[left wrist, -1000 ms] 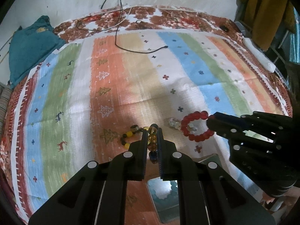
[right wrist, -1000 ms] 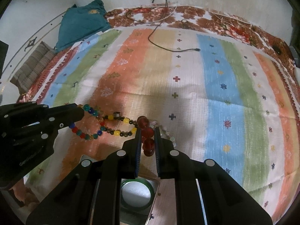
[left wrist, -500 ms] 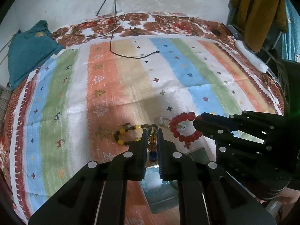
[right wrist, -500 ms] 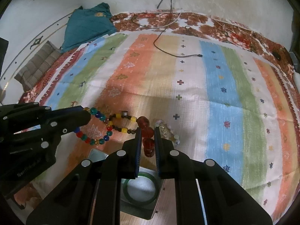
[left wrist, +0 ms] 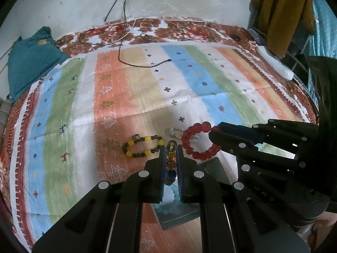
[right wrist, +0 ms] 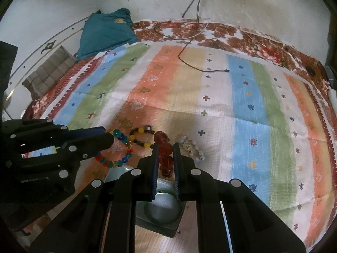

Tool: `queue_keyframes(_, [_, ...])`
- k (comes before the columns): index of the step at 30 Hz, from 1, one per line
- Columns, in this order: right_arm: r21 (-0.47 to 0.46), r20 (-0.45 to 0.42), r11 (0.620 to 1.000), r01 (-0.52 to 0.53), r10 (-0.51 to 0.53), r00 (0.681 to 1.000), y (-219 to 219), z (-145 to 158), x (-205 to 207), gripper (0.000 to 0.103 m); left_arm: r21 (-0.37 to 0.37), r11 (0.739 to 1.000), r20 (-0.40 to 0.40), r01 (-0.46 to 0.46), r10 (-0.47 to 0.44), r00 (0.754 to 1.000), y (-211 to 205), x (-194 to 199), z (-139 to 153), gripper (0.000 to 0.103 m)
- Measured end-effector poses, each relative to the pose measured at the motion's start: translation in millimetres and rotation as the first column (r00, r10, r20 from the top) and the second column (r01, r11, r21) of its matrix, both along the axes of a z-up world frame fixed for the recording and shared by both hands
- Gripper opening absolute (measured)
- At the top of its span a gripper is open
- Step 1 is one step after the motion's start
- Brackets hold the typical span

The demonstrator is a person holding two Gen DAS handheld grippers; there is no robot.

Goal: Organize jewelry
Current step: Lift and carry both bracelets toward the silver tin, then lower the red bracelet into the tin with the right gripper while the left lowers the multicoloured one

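Note:
In the left wrist view my left gripper [left wrist: 171,150] is shut on a multicoloured bead bracelet [left wrist: 171,160] that hangs edge-on between its pads. To its right, my right gripper [left wrist: 214,136] grips a red bead bracelet [left wrist: 194,145]. The right wrist view shows my right gripper [right wrist: 166,147] pinching those red beads [right wrist: 165,147], and my left gripper [right wrist: 107,139] holding the multicoloured loop [right wrist: 118,149]. A yellow-and-black bracelet [left wrist: 143,145] and a clear crystal bracelet [right wrist: 190,147] lie on the striped mat [left wrist: 130,97]. Below the grippers sits an open box [right wrist: 179,223] with a green bangle [right wrist: 162,191] and pale blue beads [left wrist: 168,202].
A black cable [left wrist: 134,63] trails across the far part of the mat. A teal cloth [left wrist: 31,57] lies at the far left, a folded checked cloth [right wrist: 48,69] beside it. A white power strip [left wrist: 273,63] and hanging mustard clothes [left wrist: 280,10] are at the right.
Both grippers have drawn back and upward with their bracelets, which now hang off the mat. More of the box shows beneath them. Neither grip has changed.

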State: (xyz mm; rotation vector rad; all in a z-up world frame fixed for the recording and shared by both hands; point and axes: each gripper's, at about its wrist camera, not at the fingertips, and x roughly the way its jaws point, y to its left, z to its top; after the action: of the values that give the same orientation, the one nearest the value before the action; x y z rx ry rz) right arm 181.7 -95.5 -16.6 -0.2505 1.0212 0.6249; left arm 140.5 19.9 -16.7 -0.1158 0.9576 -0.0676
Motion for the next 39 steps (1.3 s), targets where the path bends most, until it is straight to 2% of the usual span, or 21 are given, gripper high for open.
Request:
queue_keyframes(28, [0.012,-0.003,0.999,-0.031,0.031,1.0,-12,6,-38,0.014,-0.021,0.999,0.033,0.028,-0.028,0.999,-12,-37,7,0.009])
queue_keyframes(39, [0.02,-0.009,1.0,-0.019,0.019,1.0,-30,7,-54,0.014,-0.025,0.999,0.038,0.021,-0.02,0.999,-13,-47,6,0.009])
